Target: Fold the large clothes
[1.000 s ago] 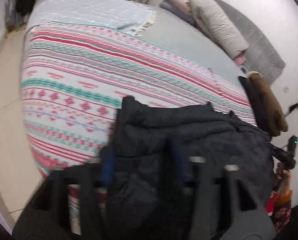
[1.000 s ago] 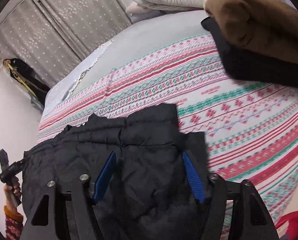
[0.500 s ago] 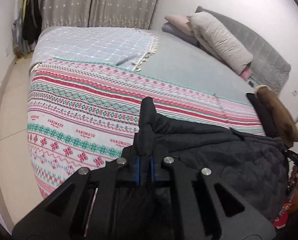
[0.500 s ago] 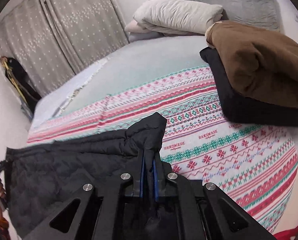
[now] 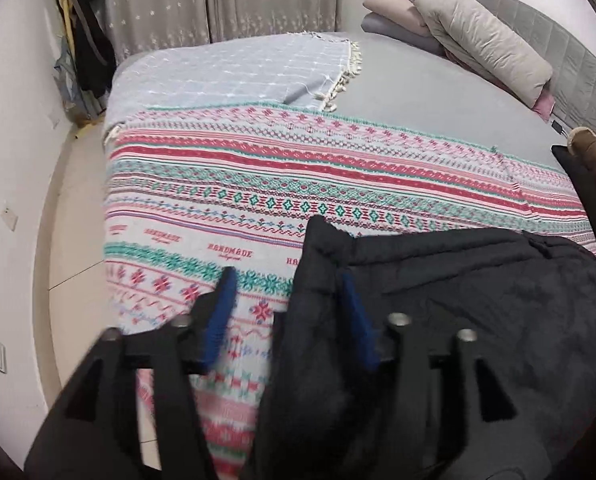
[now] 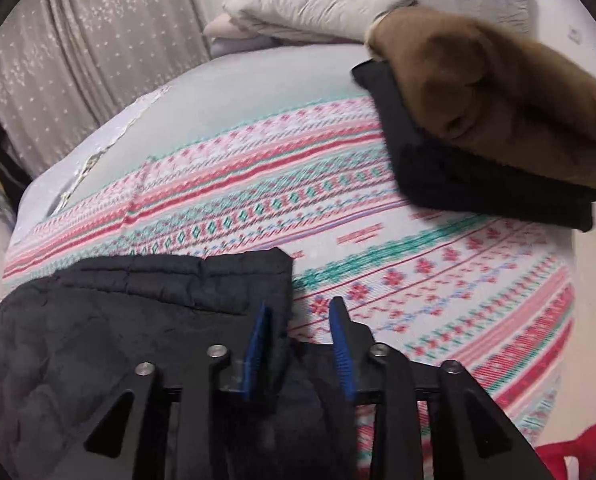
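A black quilted jacket (image 5: 478,300) lies folded at the near edge of the bed on a patterned blanket (image 5: 258,184); it also shows in the right wrist view (image 6: 118,320). My left gripper (image 5: 286,284) is open, its jaws apart over the jacket's left corner, which stands up between the blue pads. My right gripper (image 6: 298,312) is open over the jacket's right corner, the left pad against the cloth edge.
A folded brown garment (image 6: 498,92) on a black one (image 6: 478,184) lies at the bed's right side. Pillows (image 5: 478,36) sit at the headboard. A grey checked throw (image 5: 238,72) covers the far left. Floor (image 5: 70,240) runs along the left. A red bag (image 6: 578,448) is at the lower right.
Both grippers were shut on the jacket's corners half a second ago; both have now opened and let go. The corners have dropped onto the bed.
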A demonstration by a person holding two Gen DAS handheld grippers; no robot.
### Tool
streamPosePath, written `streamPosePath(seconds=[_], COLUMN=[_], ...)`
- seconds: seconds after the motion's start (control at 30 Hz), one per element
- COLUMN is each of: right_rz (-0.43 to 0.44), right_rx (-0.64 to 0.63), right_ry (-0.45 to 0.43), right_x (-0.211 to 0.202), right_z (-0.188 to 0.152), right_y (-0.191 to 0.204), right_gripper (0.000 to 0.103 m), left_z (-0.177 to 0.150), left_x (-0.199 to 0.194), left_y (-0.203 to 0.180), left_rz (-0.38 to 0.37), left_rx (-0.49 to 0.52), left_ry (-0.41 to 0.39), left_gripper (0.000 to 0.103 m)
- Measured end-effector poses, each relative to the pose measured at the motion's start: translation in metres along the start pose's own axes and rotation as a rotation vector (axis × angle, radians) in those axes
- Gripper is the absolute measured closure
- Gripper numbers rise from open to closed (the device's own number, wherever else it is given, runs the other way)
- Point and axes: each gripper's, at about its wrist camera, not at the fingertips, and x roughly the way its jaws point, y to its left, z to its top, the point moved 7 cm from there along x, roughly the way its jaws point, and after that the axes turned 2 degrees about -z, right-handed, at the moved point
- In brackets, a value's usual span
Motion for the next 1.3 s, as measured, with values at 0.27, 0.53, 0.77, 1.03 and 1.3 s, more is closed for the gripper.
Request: streamPosePath(seconds=[0.27,0.53,0.77,1.03,1.3], right_rz=[0.096,0.244,0.102,0.1,0.148], right_rx=[-0.056,-0.157,-0.015,0.076,-0.039], right_ry=[-0.109,-0.021,-0.03,-0.077,-0.123], right_x=[-0.063,-0.049,-0.037,-0.091,-0.135], right_z=[-0.002,-0.056,-0.068,-0.077,-0.109], right_y=[0.048,0.119,0.024,0.002,0.063], right_gripper=[0.044,0.039,0.039,0.037,0.031], left_z=[-0.015,-0.076,-0.088,-0.122,-0.183], left_x=[-0.067,-0.038,-0.047,-0.096,-0.11], left_y=[-0.063,-0.114,-0.026,0.037,0.044], left_rz=[-0.19,-0.227,-0.079,-0.186,-0.336], left_rx=[0.008,0.142,0.031,-0.252,-0.49], left_ry=[-0.084,-0.006,-0.017,0.056,0.103], left_gripper=[0.018,0.014,0.014,0.014,0.014])
